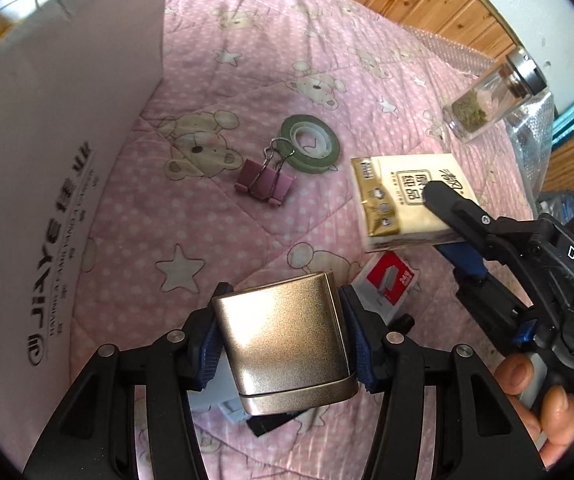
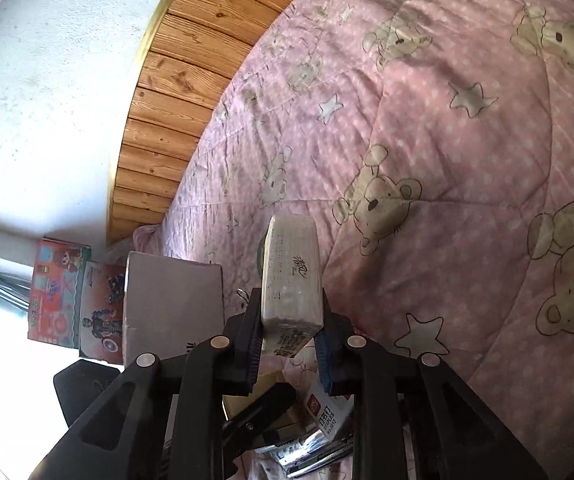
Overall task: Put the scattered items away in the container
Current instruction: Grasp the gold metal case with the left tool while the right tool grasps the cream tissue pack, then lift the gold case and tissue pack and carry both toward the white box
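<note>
- Left gripper [image 1: 281, 344] is clamped on a gold metal box [image 1: 283, 340], its blue pads pressing the two side faces; gripping across the narrow width seems the sensible choice, since the smooth top offers nothing to pinch.
- Lifted clear of the pink quilt [image 1: 215, 224], the box hides some grey and dark bits beneath it that I cannot make out.
- Right gripper [image 2: 291, 340] holds a tissue pack [image 2: 293, 276] edge-on between its pads; in the left view the same pack [image 1: 407, 200] hangs off the black finger, raised above a red-and-white staple box [image 1: 387, 280] lying on the quilt.
- Squeezing the soft pack by its flat faces likely keeps it from folding or slipping.
- White cardboard box [image 1: 59, 160], the container I take it, stands just left of the left gripper, its printed wall upright; the right view shows it [image 2: 171, 304] farther off that side.
- Both hands look loaded for a carry toward that box, the left one being much nearer.
- Waiting on the quilt: a pink binder clip [image 1: 265, 182] touching a roll of green tape [image 1: 311, 144], and well apart, a glass jar [image 1: 491, 100] lying on its side.
- My guess is the jar, round and tipped over, would be the fiddliest to pick up.
</note>
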The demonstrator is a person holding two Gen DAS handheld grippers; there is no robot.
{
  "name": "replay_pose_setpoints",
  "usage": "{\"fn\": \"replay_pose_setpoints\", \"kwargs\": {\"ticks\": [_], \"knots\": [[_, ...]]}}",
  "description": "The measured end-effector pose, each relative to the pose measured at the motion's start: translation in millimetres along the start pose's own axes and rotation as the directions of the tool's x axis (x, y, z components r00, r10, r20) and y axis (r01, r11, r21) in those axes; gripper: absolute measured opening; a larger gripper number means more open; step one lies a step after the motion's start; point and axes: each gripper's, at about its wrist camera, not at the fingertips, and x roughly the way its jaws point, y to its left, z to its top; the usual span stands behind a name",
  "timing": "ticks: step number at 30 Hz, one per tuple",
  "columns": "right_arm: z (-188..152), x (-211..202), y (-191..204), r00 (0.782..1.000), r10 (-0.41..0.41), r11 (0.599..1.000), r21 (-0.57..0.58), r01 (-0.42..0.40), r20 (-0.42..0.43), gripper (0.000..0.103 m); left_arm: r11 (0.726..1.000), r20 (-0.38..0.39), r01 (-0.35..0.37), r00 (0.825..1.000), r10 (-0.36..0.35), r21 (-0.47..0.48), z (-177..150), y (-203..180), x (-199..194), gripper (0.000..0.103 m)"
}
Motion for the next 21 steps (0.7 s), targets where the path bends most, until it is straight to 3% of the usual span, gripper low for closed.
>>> {"fn": "replay_pose_setpoints", "kwargs": {"ticks": [9,21], "knots": [[-27.8,-32.6,17.0,0.999,0.026,0.999,-0.037,-0.025,0.024,0.024,1.0,0.074,-0.002,0.997,0.001,0.013,-22.7,2.6,-48.7,0.055],[-86.5,-46.6,24.8,1.0,-0.008,0.995,-0.103,0.007,-0.01,0.024,0.999,0.096,0.037,0.995,-0.037,0.007,-66.4,13.5,-87.8,0.055]]}}
